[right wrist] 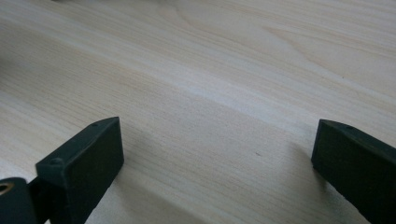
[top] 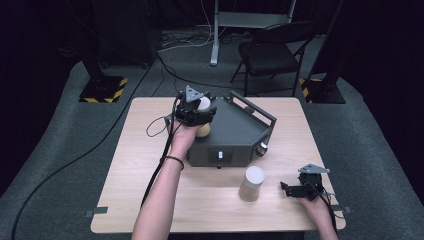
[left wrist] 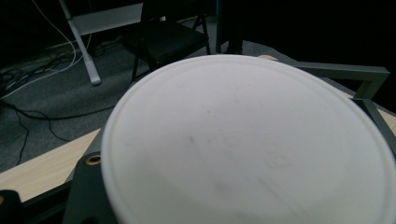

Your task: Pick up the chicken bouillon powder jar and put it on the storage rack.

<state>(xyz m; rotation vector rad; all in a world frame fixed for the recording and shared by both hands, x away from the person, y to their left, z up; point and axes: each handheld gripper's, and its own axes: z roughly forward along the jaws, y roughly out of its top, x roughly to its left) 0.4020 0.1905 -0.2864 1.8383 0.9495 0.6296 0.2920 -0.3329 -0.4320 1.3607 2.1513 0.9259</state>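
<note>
- While my left hand [top: 181, 136] reaches forward over the table [top: 140, 200], my left gripper [top: 196, 111] sits at the near-left corner of the dark grey machine [top: 235, 131]; it is clamped around a beige cup with a white lid [top: 204, 104], tilted, touching or just above the machine's deck, I cannot tell which.
- Counting cups, I see two: the one in my left gripper, and a second lidded cup [top: 251, 183] standing upright on the wood just in front of the machine, between my two grippers.
- One machine stands mid-table, with a raised rail [top: 260, 111] along its far-right side, a small white panel [top: 220, 155] on its front face and a knob [top: 263, 146] at its right corner.
- From the left gripper view, the white lid [left wrist: 247, 144] lies right against the camera; the rail [left wrist: 355, 74] and a strip of tabletop [left wrist: 42, 168] show behind it; the jaws themselves are hidden.
- My right gripper [top: 290, 189] rests low at the table's near-right, near the standing cup but apart from it; in the right gripper view its two black jaws stand wide apart, grasping nothing, with bare wood [right wrist: 224, 93] between them.
- One folding chair [top: 272, 52] stands beyond the table on the carpet.
</note>
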